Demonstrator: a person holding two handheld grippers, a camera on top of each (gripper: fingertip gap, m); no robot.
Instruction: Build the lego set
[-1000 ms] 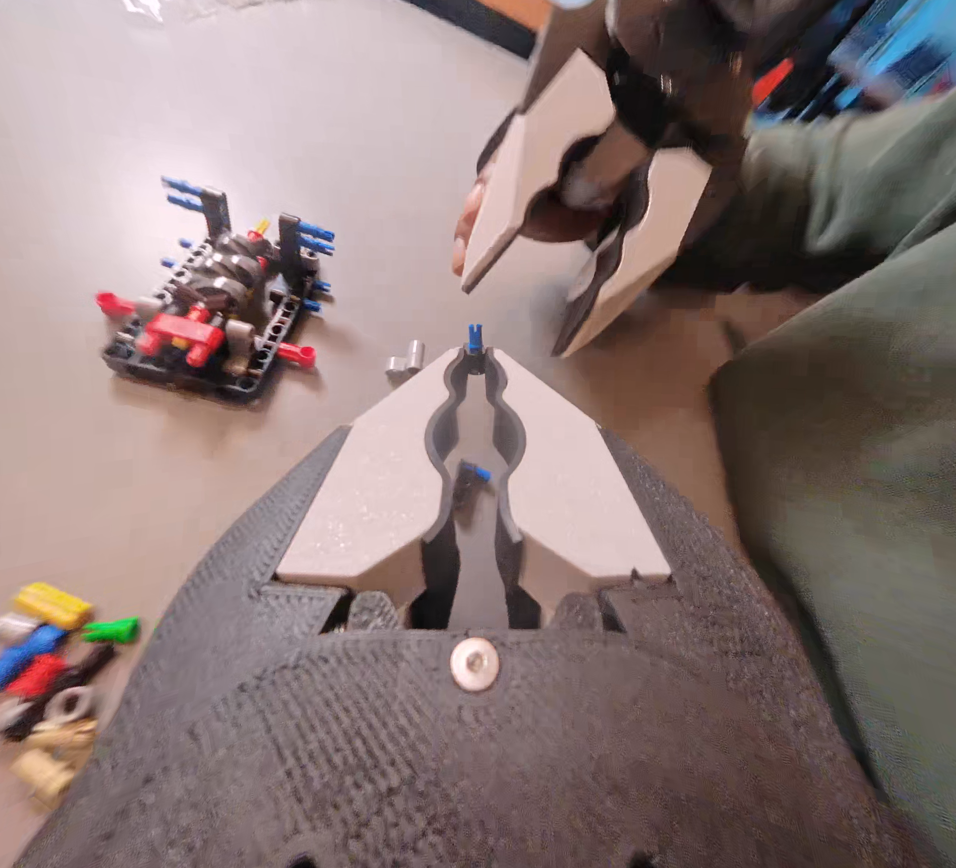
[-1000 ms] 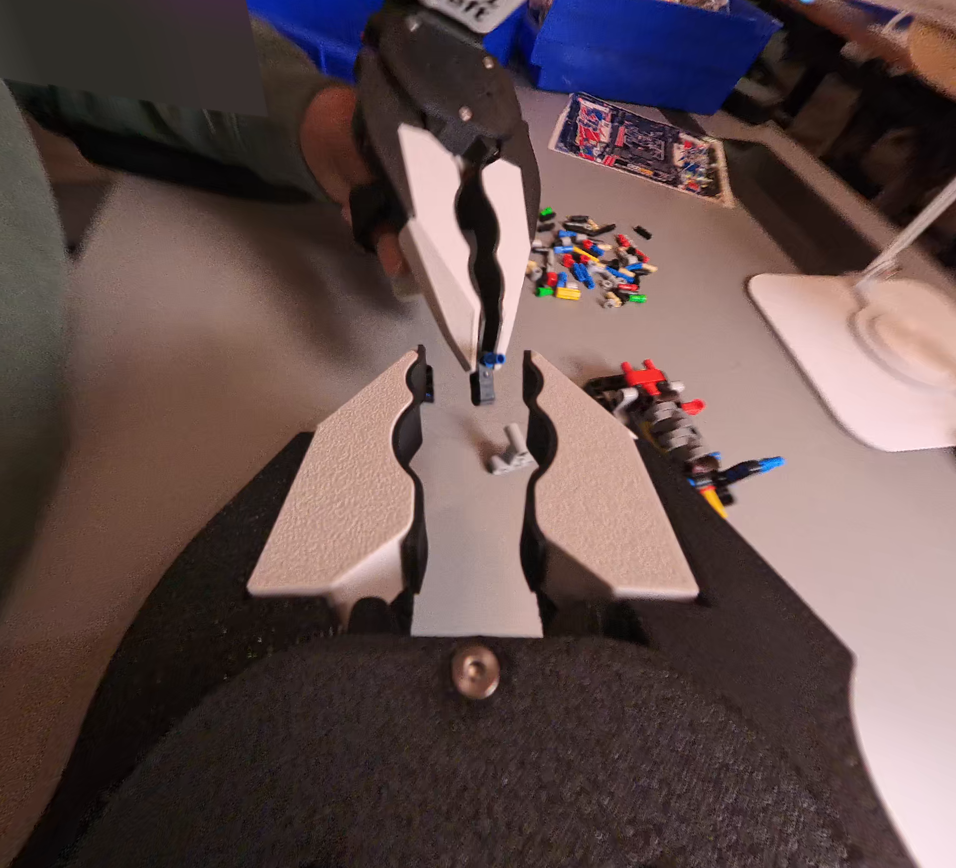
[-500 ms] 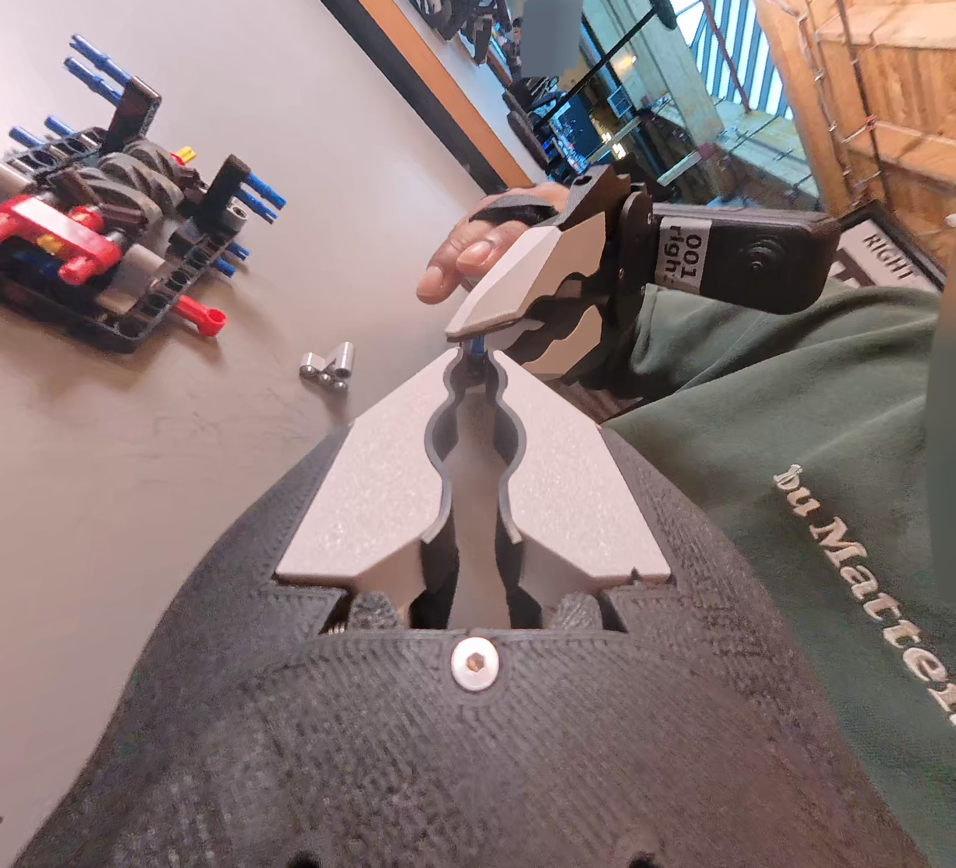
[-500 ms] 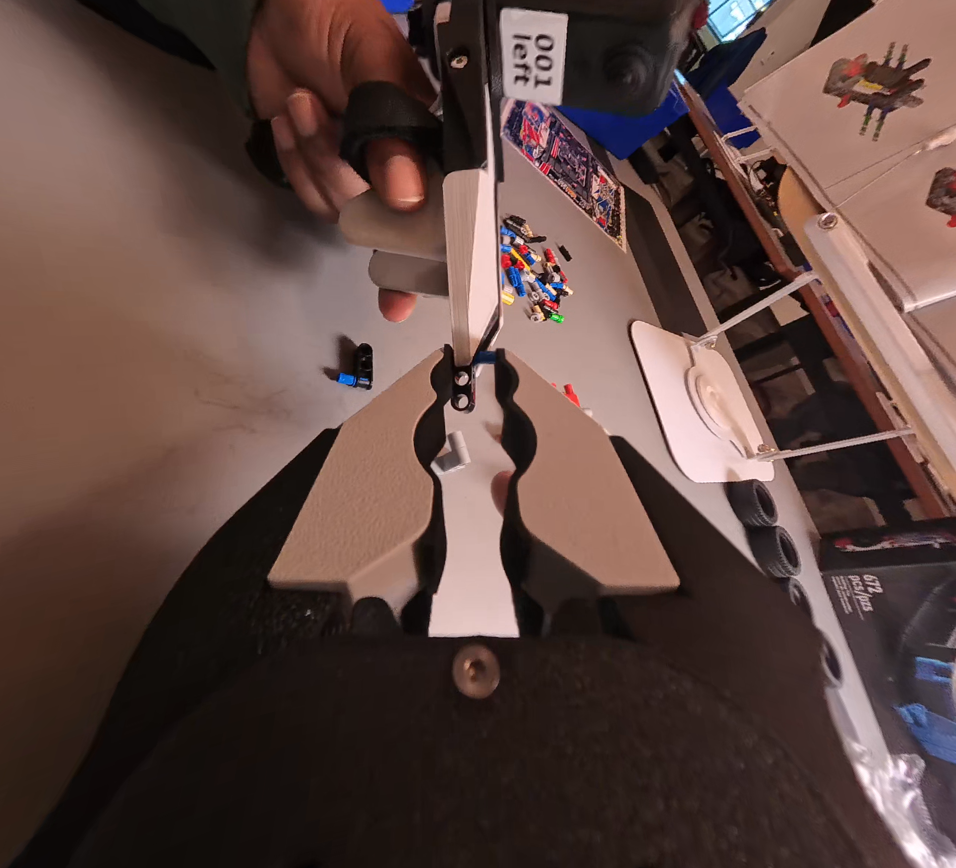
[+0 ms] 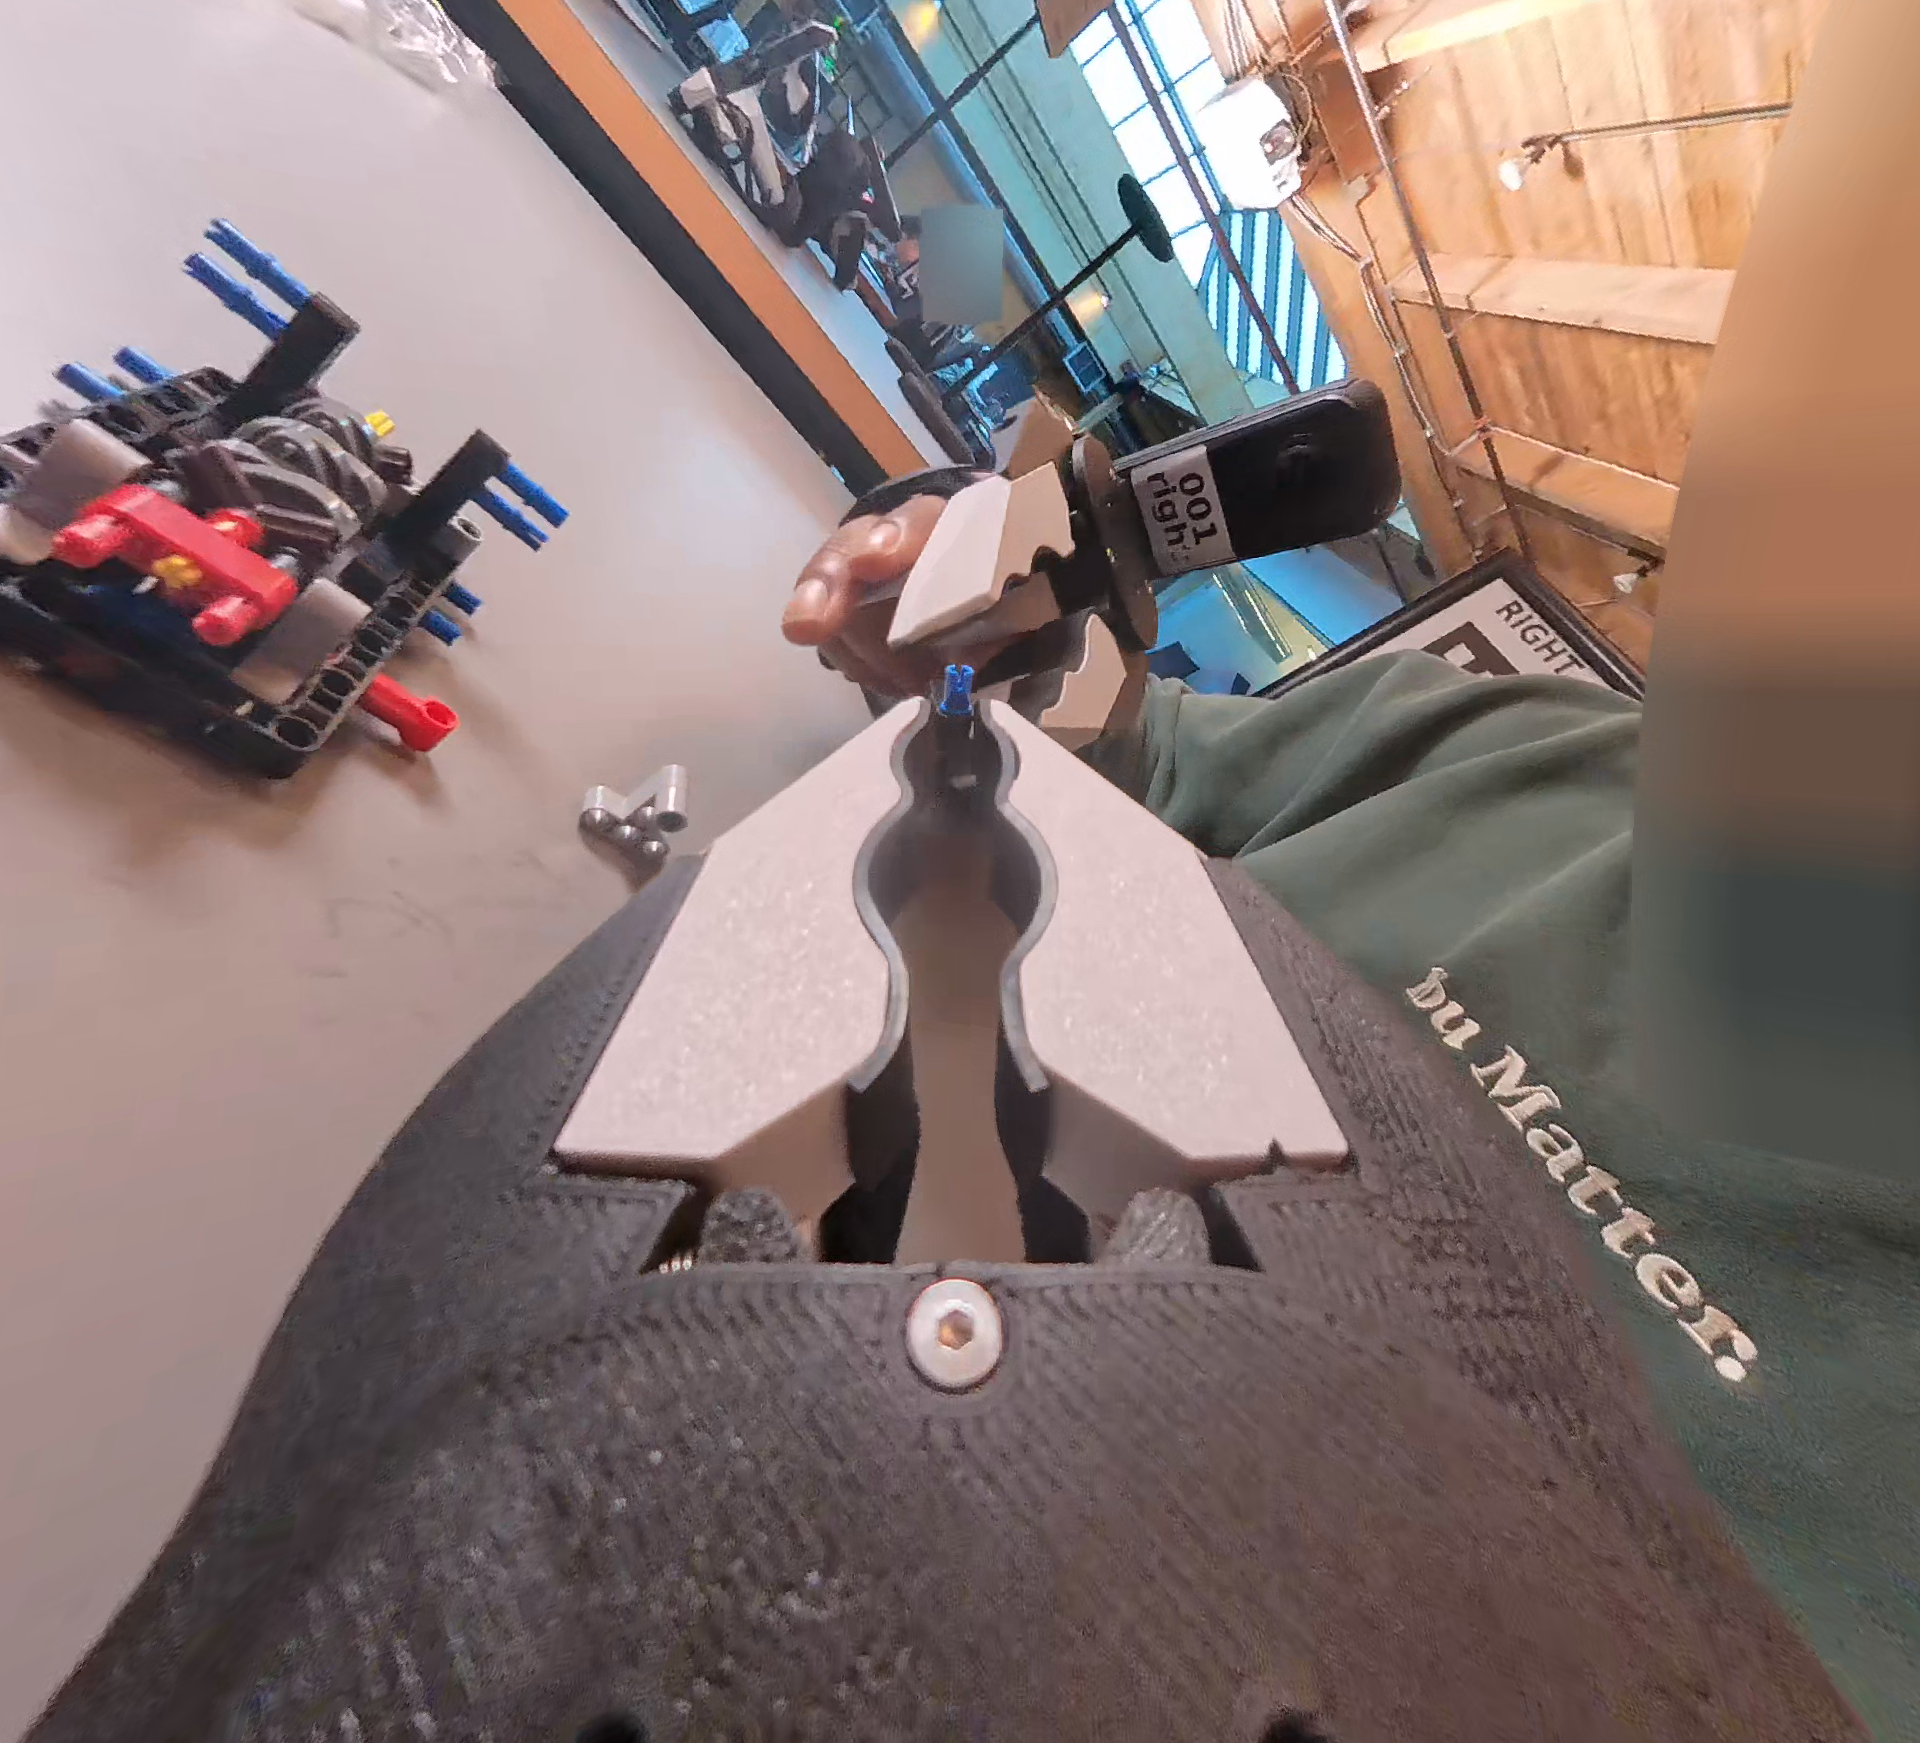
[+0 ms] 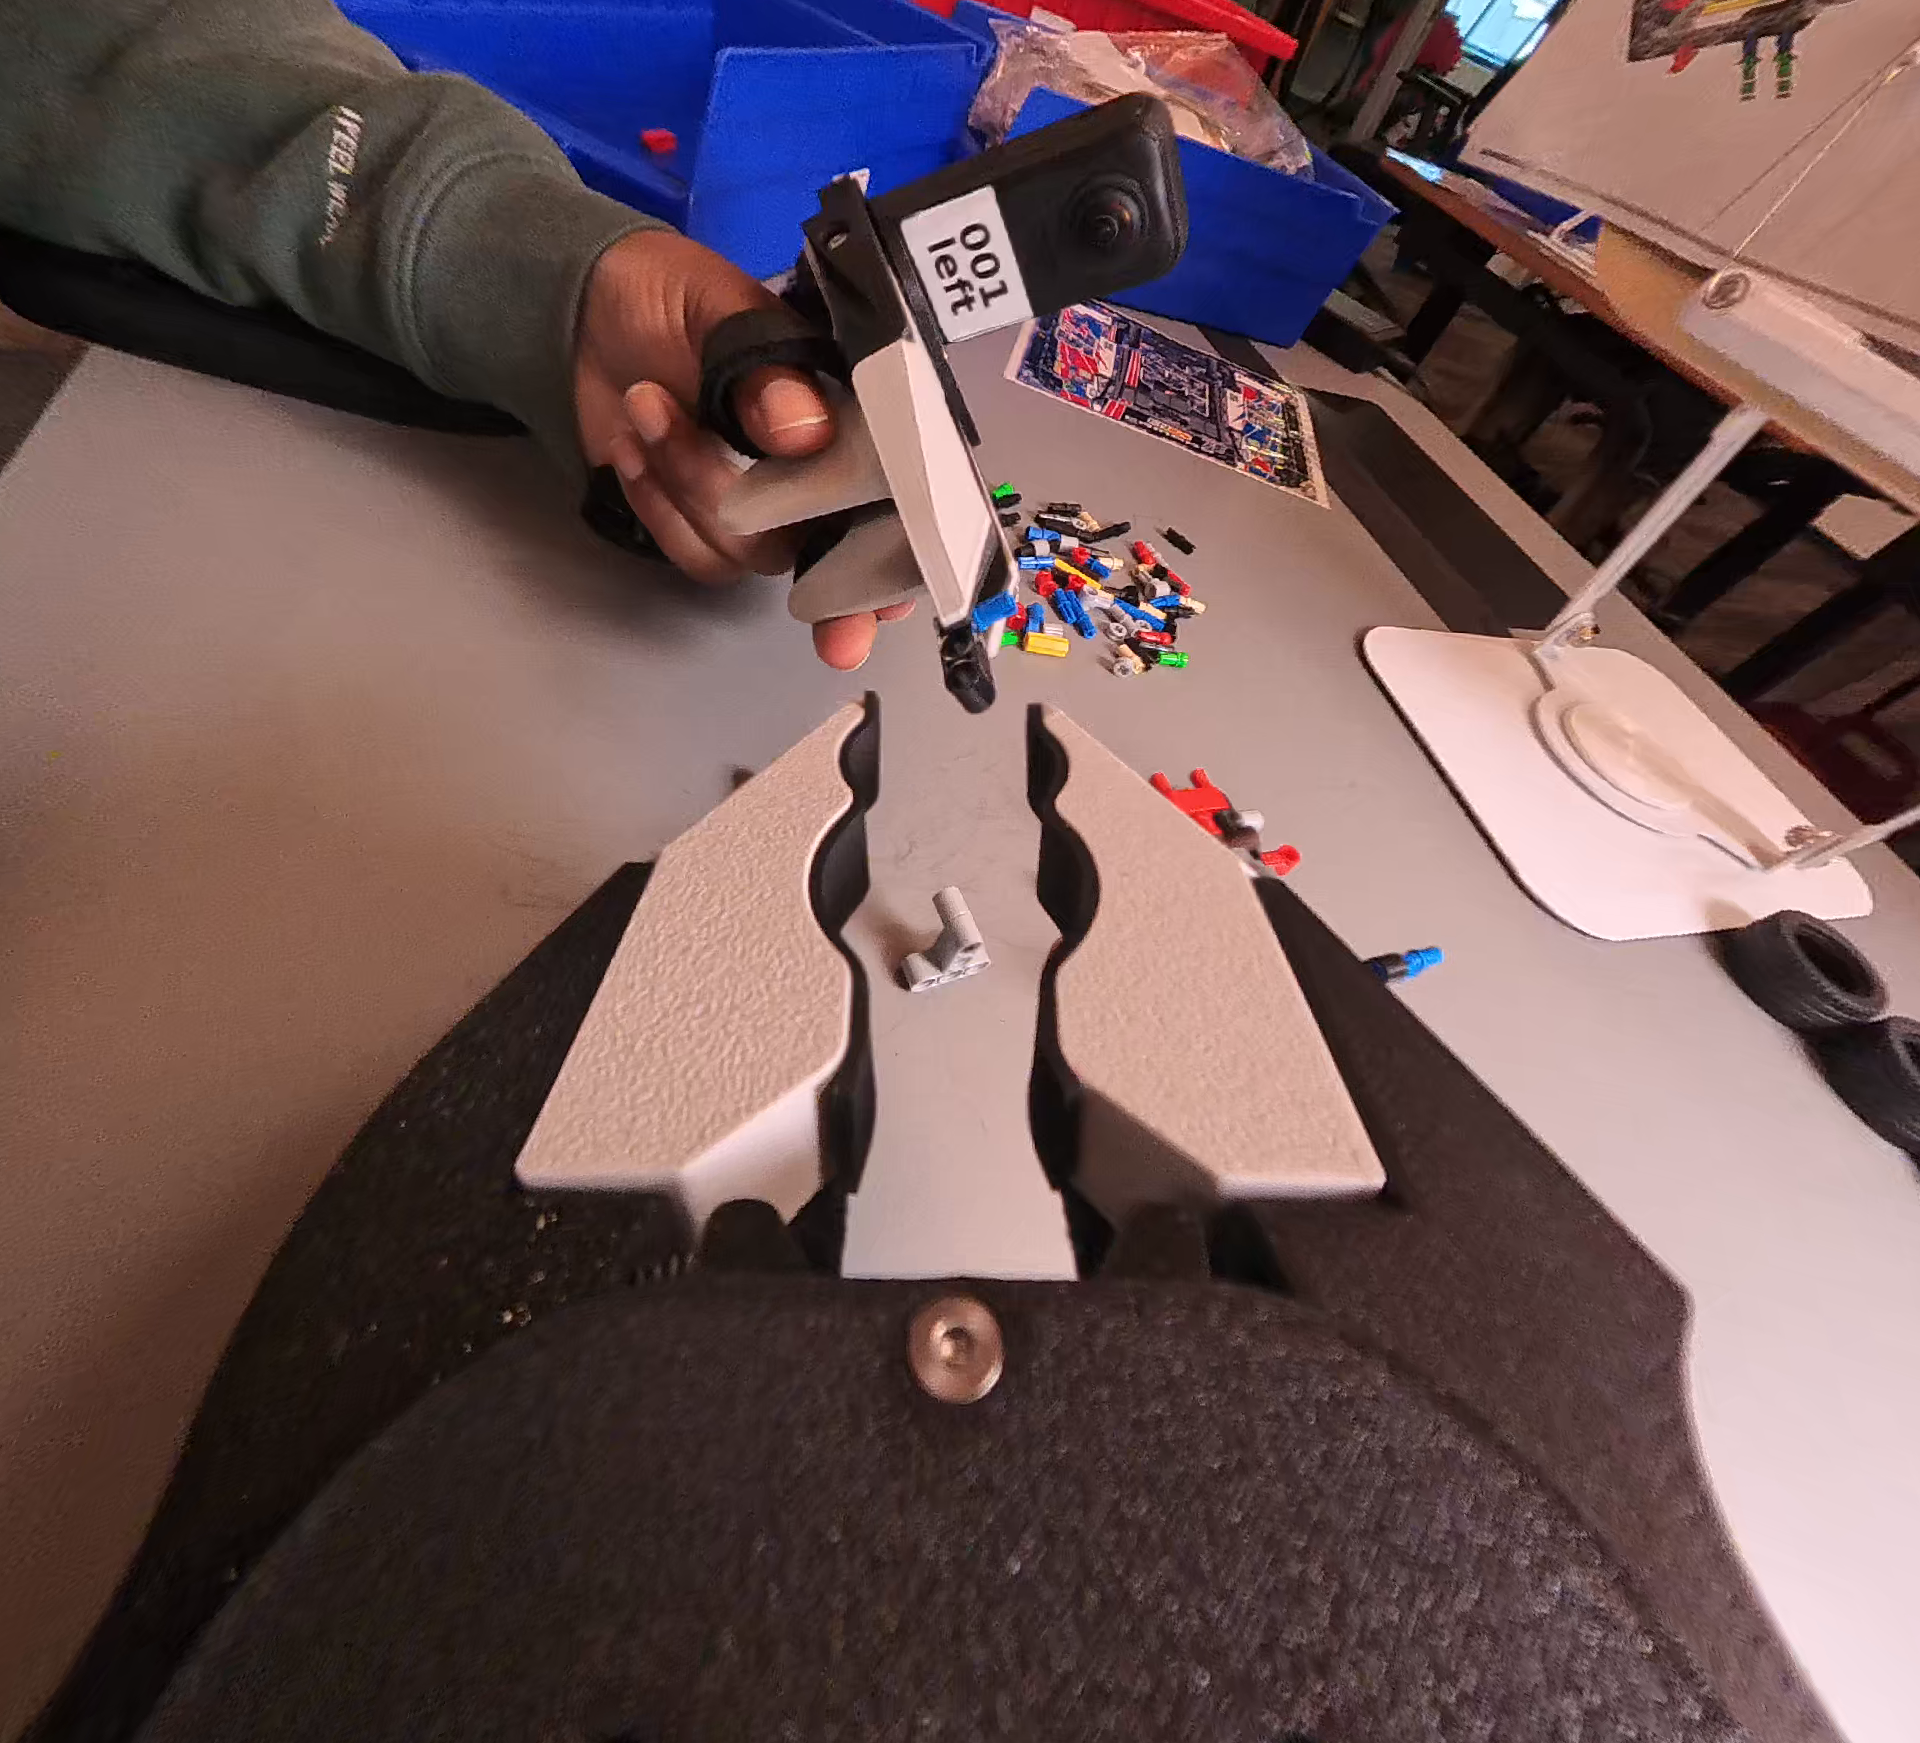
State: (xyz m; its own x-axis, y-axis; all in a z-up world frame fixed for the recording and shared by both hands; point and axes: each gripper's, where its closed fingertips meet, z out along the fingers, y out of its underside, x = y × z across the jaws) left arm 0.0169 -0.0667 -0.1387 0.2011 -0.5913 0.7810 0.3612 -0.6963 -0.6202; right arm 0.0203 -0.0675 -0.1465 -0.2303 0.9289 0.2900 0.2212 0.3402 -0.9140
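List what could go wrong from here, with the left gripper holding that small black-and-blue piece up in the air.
1. The left gripper pinches the black-and-blue piece only at its fingertips, above the table; it could twist or slip out and drop.
2. The right gripper is open just below that piece; closing off-centre could knock it loose.
3. The grey connector lies loose on the table under the right gripper and could be swept aside.
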